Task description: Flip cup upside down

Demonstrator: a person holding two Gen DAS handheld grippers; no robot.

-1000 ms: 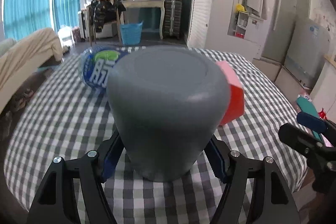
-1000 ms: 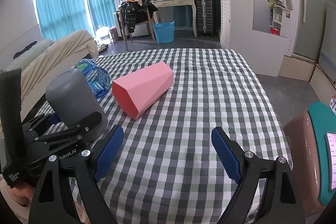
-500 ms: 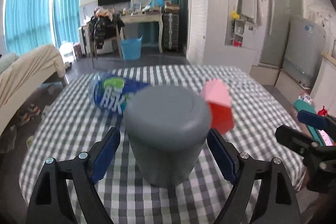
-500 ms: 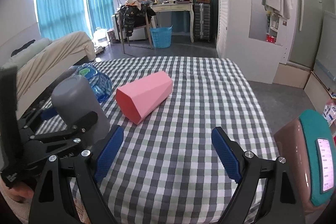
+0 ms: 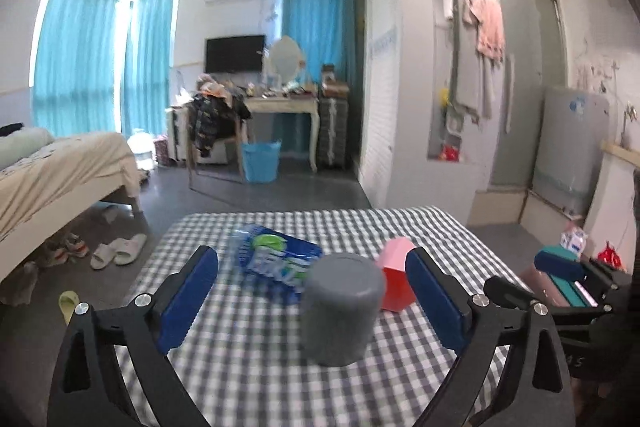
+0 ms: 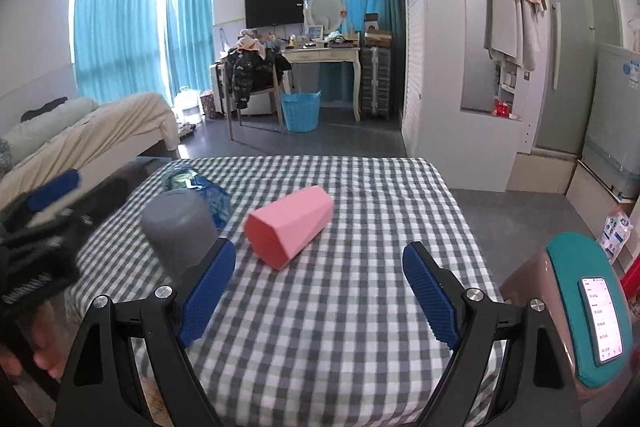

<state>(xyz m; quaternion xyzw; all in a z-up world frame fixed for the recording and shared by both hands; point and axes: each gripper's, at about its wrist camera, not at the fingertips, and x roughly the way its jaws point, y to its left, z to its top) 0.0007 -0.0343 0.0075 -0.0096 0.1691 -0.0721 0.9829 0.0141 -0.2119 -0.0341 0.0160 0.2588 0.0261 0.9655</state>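
A grey cup (image 5: 340, 309) stands upside down on the checked tablecloth, base up; it also shows in the right wrist view (image 6: 178, 231). My left gripper (image 5: 312, 299) is open and empty, drawn back from the cup, which stands free between and beyond its blue pads. My right gripper (image 6: 316, 291) is open and empty above the near part of the table. A pink hexagonal cup (image 6: 288, 227) lies on its side in the middle of the table, mouth toward me; it also shows in the left wrist view (image 5: 394, 279).
A blue plastic bottle (image 5: 276, 259) lies on its side behind the grey cup. The checked table (image 6: 360, 307) ends near me and at the right. A teal-and-brown stand with a phone (image 6: 588, 307) is at the right edge. A bed (image 6: 88, 135) stands to the left.
My left gripper has opened, let go of the grey cup and pulled back and up; the cup now stands alone upside down. My right gripper has drawn back a little.
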